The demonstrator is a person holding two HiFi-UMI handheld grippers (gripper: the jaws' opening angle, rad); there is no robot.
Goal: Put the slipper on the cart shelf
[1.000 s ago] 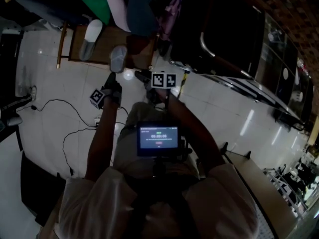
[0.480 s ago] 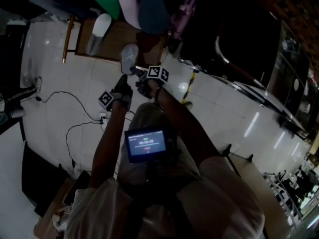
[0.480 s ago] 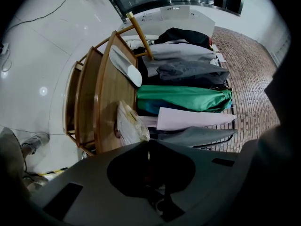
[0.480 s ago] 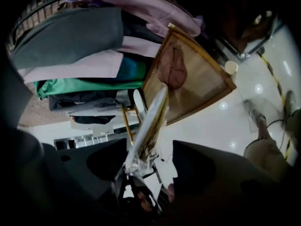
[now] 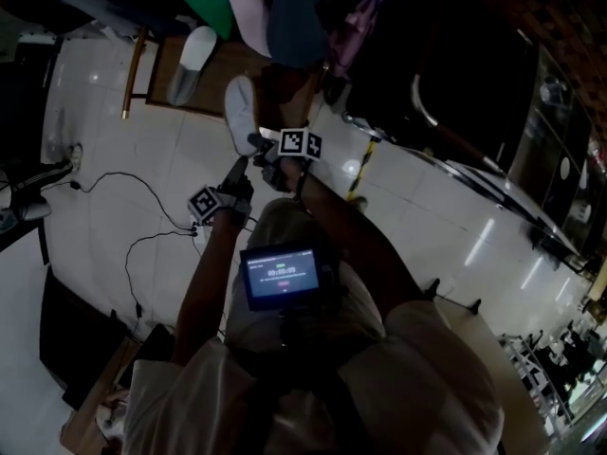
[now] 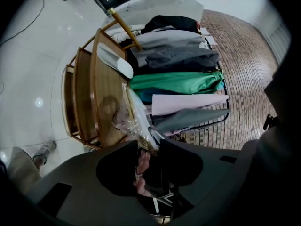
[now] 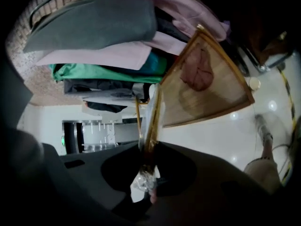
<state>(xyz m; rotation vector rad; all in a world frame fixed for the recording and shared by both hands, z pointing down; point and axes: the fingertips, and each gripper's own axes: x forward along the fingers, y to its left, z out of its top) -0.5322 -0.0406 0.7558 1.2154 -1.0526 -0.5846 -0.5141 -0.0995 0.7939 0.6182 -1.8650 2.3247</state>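
Note:
A white slipper in a clear plastic wrap [image 5: 240,112] hangs over the front edge of the wooden cart shelf [image 5: 223,72]. My right gripper [image 5: 259,144] is closing on the wrap's near end, and in the right gripper view the slipper [image 7: 151,119] stands edge-on, pinched between the jaws of the right gripper [image 7: 148,150]. My left gripper [image 5: 238,169] is just below it with its jaws opening. The wrapped slipper [image 6: 135,119] still lies in the gap of the left gripper [image 6: 149,147]. A second white slipper [image 5: 191,58] [image 6: 115,62] lies flat on the shelf [image 6: 106,95].
Hanging clothes [image 5: 247,3] [image 6: 176,81] crowd the rail right above the shelf [image 7: 214,98]. Black cables [image 5: 142,211] trail over the white tile floor on the left. A dark railed structure [image 5: 455,93] runs along the right.
The right gripper has swung left to the slipper and shut on its wrap. The left gripper's jaws have parted. The slipper has turned more upright, closer to the shelf.

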